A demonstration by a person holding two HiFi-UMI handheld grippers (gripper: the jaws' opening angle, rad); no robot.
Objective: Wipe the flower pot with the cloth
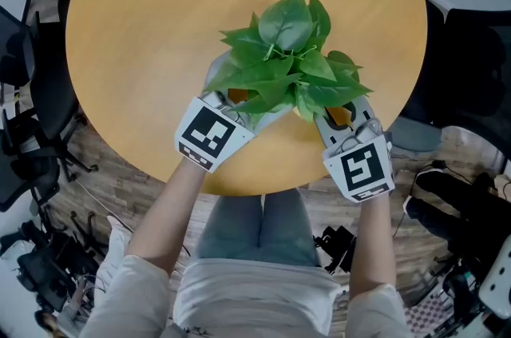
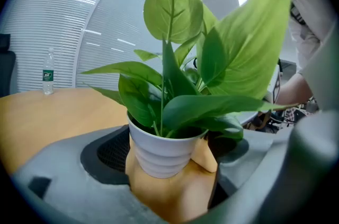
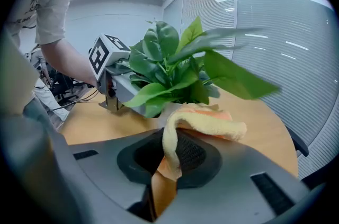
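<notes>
Jaws of the left gripper [image 1: 239, 101] stand apart on either side of the white ribbed flower pot [image 2: 161, 151], which sits low and centre in the left gripper view. A strip of bare wood shows between the pot's right wall and the pad [image 2: 229, 144] on that side. The left pad [image 2: 112, 150] lies close against the pot's other wall, though contact there cannot be confirmed.

The right gripper [image 3: 168, 157] is clenched on a yellow-orange cloth [image 3: 209, 122]. The pinched end hangs down in the narrow gap between the jaws, and the rest flops up and over to the right of centre in the right gripper view. The cloth sits just beside the plant's lower leaves, and no view shows whether it touches the pot.

The pot stands upright on the round wooden table [image 1: 160, 25], its long axis vertical and its mouth facing up. Broad green leaves [image 1: 291, 61] rise and fan out from it. In the head view the plant sits toward the table's lower edge, a little right of centre, and the foliage hides the pot from above. The two grippers flank it, left and right, from the bottom of the frame.

A water bottle [image 2: 48, 74] stands at the far left of the left gripper view, well apart from the plant
</notes>
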